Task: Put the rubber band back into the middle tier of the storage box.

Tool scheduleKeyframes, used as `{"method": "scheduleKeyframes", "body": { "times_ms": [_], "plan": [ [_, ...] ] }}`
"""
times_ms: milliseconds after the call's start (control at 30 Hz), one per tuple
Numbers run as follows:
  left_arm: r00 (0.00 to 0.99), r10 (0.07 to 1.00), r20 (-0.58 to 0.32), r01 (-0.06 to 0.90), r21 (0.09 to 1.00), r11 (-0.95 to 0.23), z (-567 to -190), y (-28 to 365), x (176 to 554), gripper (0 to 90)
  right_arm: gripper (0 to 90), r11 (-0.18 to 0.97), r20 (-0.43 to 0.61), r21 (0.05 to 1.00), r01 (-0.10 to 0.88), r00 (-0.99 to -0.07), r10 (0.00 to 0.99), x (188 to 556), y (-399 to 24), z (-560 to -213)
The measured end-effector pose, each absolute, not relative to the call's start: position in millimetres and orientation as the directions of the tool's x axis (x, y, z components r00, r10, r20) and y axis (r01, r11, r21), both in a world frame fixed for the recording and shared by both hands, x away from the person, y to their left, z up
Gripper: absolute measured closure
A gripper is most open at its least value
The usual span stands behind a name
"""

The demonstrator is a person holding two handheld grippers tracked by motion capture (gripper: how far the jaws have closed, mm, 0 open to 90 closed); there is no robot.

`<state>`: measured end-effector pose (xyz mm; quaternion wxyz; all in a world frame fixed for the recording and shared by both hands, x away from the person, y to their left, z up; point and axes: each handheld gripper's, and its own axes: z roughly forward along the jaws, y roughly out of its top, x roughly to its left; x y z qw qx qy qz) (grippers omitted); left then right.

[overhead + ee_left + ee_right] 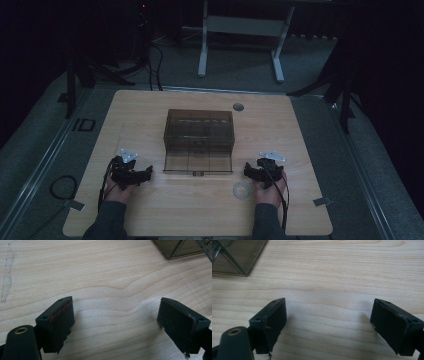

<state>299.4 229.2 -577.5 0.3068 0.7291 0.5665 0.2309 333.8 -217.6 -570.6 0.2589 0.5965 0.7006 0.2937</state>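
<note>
- The room around you is dark; a pale wooden table point(150, 210) fills the middle of the high view, with the legs of a second table point(202, 55) at the top of the frame.
- A smoky see-through plastic box point(199, 137) stands at the centre of the table, its bottom drawer point(198, 164) pulled out toward you.
- Your left gripper point(148, 172) rests at the lower left of the high view, just beside the drawer's left corner and pointing toward it.
- In the left gripper view your jaws stand wide apart with nothing between them but bare wood; a corner of the box point(180, 248) sits at the upper right of that frame.
- Your right gripper point(246, 170) lies at the lower right of the high view, near the drawer's right corner.
- In the right gripper view your jaws are spread just as wide, released, over bare wood; the box corner point(237, 257) shows at the upper left.
- A roll of clear tape point(242, 190) lies flat on the table just below your right gripper, apart from the box.
- A small grey round cap point(238, 106) sits in the tabletop beyond the box.
</note>
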Motion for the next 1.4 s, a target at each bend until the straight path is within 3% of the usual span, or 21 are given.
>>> {"method": "scheduleKeyframes", "body": {
  "times_ms": [300,533,867,1400],
  "plan": [
    [0.251,0.968,-0.011,0.684,0.709,-0.169,-577,229,299,14.0,13.5,0.112,-0.013,0.721,0.684,-0.148,0.989,333,-216,-571],
    [0.251,0.968,-0.011,0.684,0.709,-0.170,-577,229,299,14.0,32.9,0.091,-0.012,0.737,0.669,-0.122,0.992,326,-214,-569],
    [0.251,0.968,-0.011,0.684,0.709,-0.170,-577,229,299,14.0,49.9,0.103,-0.015,0.694,0.713,-0.129,0.992,323,-214,-561],
    [0.251,0.968,-0.011,0.684,0.709,-0.169,-577,229,299,14.0,55.4,0.212,-0.024,0.638,0.741,-0.256,0.966,307,-202,-554]
  ]
}}
